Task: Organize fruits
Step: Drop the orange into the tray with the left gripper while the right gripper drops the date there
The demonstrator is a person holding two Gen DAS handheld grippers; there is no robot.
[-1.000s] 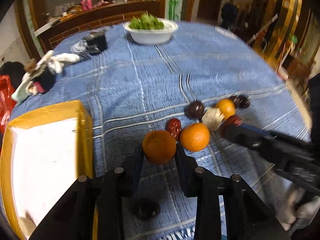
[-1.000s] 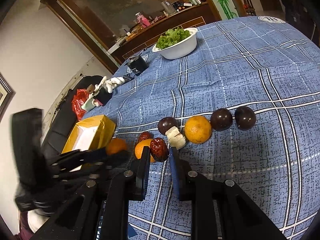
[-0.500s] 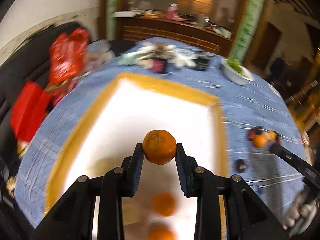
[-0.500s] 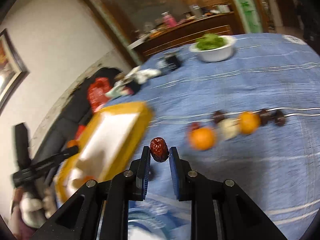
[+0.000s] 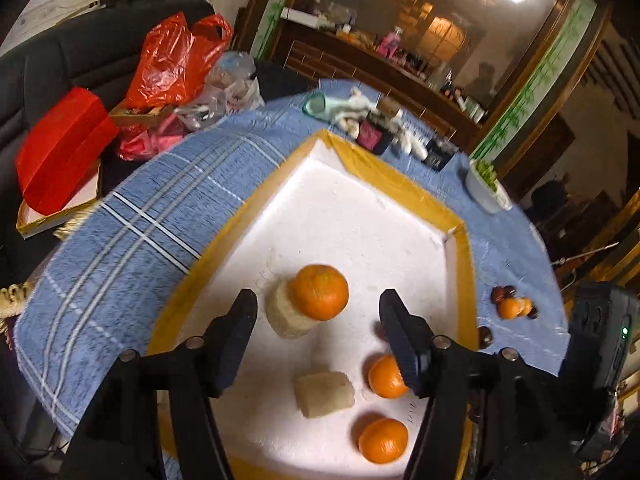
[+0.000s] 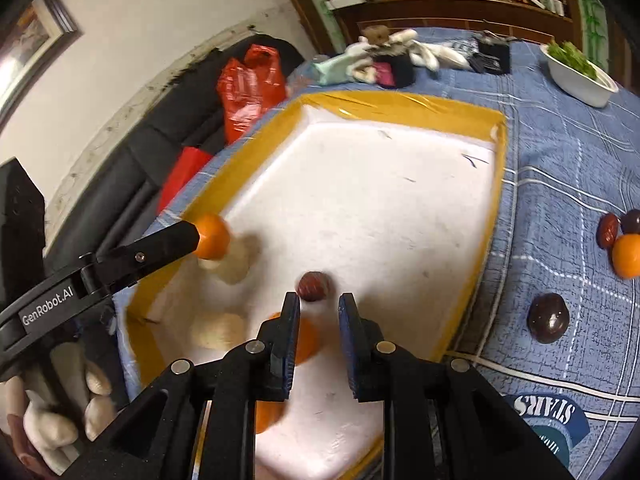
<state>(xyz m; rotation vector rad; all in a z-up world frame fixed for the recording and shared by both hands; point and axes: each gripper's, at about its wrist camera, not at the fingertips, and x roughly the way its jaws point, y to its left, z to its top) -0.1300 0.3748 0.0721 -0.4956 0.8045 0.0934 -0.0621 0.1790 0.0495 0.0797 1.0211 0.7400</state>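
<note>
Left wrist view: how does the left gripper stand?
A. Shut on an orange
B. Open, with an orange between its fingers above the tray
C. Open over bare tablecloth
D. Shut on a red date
B: the left gripper is spread wide, the orange loose between its fingers, over the tray.

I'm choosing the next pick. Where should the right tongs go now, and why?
Probably back toward the dark plum on the blue cloth. The right tongs are open, the red date already lies in the white tray, and the plum is the nearest fruit outside it.
</note>
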